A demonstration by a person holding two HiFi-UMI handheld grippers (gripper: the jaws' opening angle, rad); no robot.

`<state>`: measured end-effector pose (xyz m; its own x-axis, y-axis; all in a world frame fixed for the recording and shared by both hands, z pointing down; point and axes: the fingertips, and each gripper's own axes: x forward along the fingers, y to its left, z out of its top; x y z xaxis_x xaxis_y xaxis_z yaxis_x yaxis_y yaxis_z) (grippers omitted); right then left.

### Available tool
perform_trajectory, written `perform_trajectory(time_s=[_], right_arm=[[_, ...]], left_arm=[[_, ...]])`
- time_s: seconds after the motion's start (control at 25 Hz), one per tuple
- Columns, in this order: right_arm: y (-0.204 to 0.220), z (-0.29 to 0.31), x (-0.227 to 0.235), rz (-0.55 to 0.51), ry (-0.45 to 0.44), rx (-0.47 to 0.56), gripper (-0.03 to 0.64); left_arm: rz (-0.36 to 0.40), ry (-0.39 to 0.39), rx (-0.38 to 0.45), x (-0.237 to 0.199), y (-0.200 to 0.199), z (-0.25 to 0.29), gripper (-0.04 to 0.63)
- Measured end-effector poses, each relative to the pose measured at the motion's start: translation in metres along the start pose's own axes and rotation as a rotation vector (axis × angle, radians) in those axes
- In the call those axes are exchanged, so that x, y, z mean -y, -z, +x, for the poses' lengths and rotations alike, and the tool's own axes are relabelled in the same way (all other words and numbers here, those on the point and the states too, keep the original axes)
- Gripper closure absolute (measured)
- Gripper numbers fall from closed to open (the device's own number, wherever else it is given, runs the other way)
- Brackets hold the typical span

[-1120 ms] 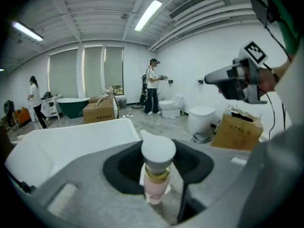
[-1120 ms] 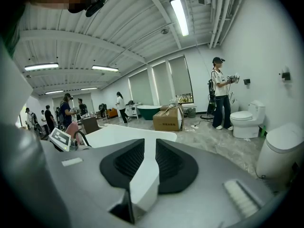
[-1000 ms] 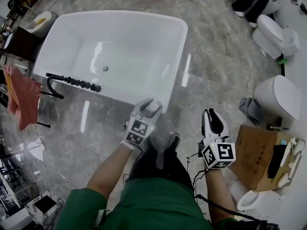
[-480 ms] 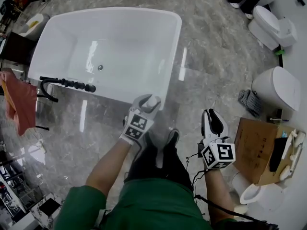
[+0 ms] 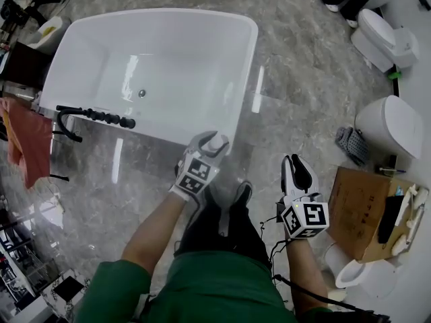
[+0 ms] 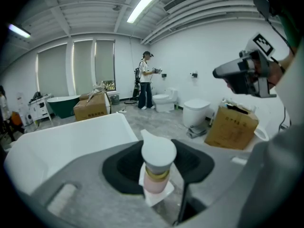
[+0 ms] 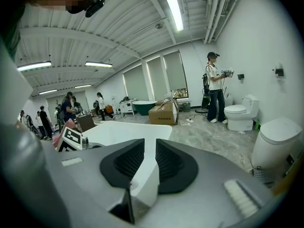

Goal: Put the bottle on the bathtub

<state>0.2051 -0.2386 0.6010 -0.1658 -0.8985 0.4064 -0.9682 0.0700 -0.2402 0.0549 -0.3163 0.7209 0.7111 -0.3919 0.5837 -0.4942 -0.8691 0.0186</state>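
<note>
**Q:** So, what is your left tool holding?

**A:** My left gripper is pinching the bottle between its dark pads. The bottle stands upright, with a white cap, a gold band and a pale pink body. I see no label on it.

**Q:** Where is the bottle?

**A:** In the head view it sits at the near right corner of the white bathtub. I cannot tell whether it touches the rim.

**Q:** And your right tool?

**A:** My right gripper hangs over the marble floor, well apart from the tub. Its jaws are drawn almost together, with nothing between them.

**Q:** Any writing?

**A:** Only black-and-white square markers on each gripper's cube. The cardboard box to my right carries print too blurred to read. A white toilet stands just beyond it.
</note>
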Motion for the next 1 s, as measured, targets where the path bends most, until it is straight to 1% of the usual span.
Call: perform_trajectory(time_s=[0.04, 0.2, 0.32, 0.44, 0.52, 0.64, 0.84, 1.0], right_arm=[[-0.001, 0.000, -0.002, -0.001, -0.003, 0.003, 0.543], [-0.006, 0.000, -0.005, -0.006, -0.006, 0.011, 0.543], [-0.009, -0.003, -0.006, -0.008, -0.007, 0.019, 0.543], [-0.015, -0.006, -0.009, -0.011, -0.008, 0.029, 0.543], [-0.022, -0.008, -0.011, -0.014, -0.009, 0.039, 0.543], [-0.032, -0.009, -0.013, -0.021, -0.012, 0.062, 0.543], [-0.054, -0.013, -0.020, -0.038, -0.018, 0.103, 0.543], [-0.078, -0.019, -0.027, -0.057, -0.027, 0.147, 0.543]], left_arm=[[-0.002, 0.000, -0.001, 0.000, 0.000, 0.000, 0.415], [-0.015, 0.010, -0.015, 0.000, 0.003, 0.000, 0.345], [-0.020, -0.005, -0.008, -0.001, -0.001, -0.003, 0.321], [-0.023, -0.016, 0.011, -0.001, -0.009, -0.012, 0.314], [-0.043, -0.023, 0.034, -0.002, -0.019, -0.020, 0.314], [-0.083, -0.047, 0.087, -0.008, -0.040, -0.036, 0.314], [-0.119, -0.100, 0.163, -0.028, -0.076, -0.070, 0.326], [-0.126, -0.139, 0.213, -0.041, -0.105, -0.102, 0.330]])
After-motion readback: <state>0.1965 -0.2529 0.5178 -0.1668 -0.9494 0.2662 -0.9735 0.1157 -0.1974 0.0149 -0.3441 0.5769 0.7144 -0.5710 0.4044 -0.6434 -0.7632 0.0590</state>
